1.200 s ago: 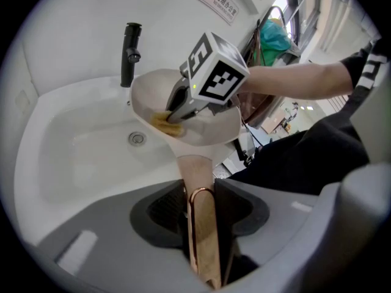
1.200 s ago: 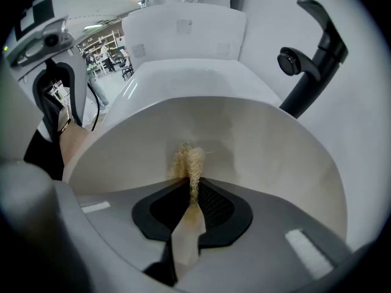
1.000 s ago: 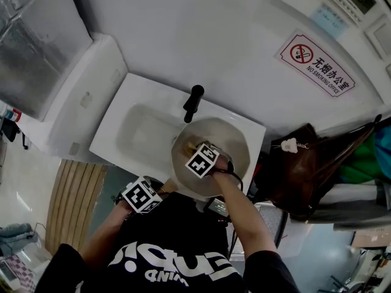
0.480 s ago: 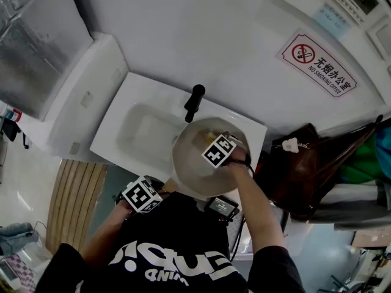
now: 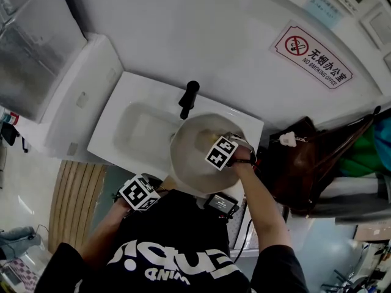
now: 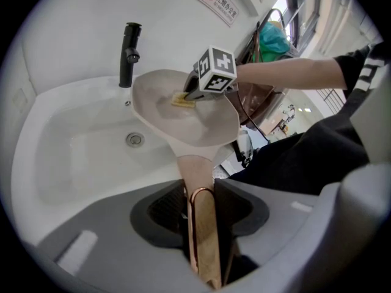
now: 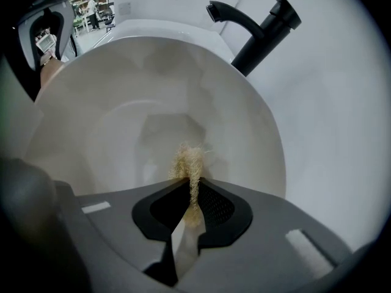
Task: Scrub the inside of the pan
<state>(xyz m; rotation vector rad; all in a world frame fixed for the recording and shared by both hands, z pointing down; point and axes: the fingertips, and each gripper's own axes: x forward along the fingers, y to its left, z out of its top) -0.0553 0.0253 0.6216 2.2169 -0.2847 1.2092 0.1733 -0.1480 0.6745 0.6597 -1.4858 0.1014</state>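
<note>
One pan (image 5: 190, 163) over sink (image 5: 131, 87) rim, scrubber (image 7: 188, 160) inside

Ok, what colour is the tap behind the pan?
The tap is black, clearest in the left gripper view.

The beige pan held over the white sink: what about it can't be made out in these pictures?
- Head view: the marker cube of the right gripper hides where the straw-coloured fibre scrubber meets the beige pan.
- Left gripper view: the grey body of the left gripper and the bottom edge hide the end of the pan's handle.
- Right gripper view: that gripper's body hides the pan's near wall.
- Leftover dirt: too faint to tell.
</note>
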